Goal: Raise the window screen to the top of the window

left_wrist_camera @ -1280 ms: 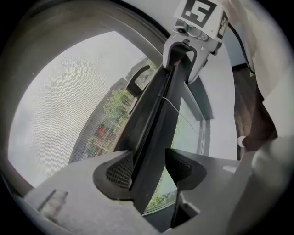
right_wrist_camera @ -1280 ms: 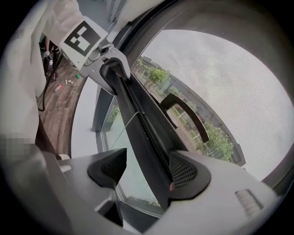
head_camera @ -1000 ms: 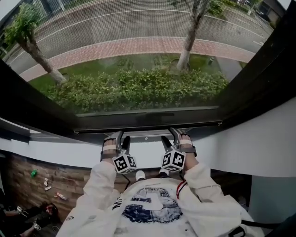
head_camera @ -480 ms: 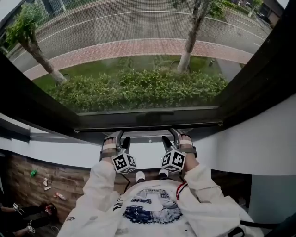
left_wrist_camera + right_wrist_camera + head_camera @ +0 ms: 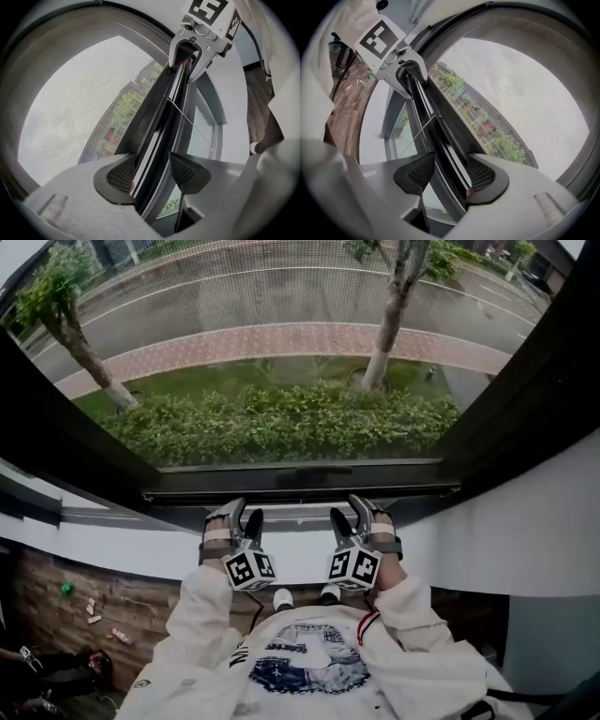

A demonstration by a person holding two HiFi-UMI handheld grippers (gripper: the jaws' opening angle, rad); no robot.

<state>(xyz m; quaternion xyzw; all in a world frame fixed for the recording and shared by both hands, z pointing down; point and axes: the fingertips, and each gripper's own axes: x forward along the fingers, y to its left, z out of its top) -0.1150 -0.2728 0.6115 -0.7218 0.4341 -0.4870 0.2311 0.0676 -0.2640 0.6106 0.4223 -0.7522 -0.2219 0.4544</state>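
The window screen (image 5: 281,296) is a fine grey mesh over the pane, ending in a dark bottom bar (image 5: 300,492) just above the sill. In the head view my left gripper (image 5: 242,519) and right gripper (image 5: 345,515) reach side by side to the middle of that bar. The bar (image 5: 161,108) runs between the pads of my left gripper (image 5: 150,171), which are shut on it. In the right gripper view the bar (image 5: 436,126) lies between the closing jaws of my right gripper (image 5: 450,171), and both pads touch it.
A dark window frame (image 5: 525,399) surrounds the opening, with a white wall (image 5: 534,540) under the sill. A thin cord (image 5: 180,112) crosses the lower pane. Small items lie on the brown floor (image 5: 94,615) at the lower left. Hedge and trees stand outside.
Both grippers have risen a little with the bottom bar held between them. The bar looks slightly wider and nearer in the head view.
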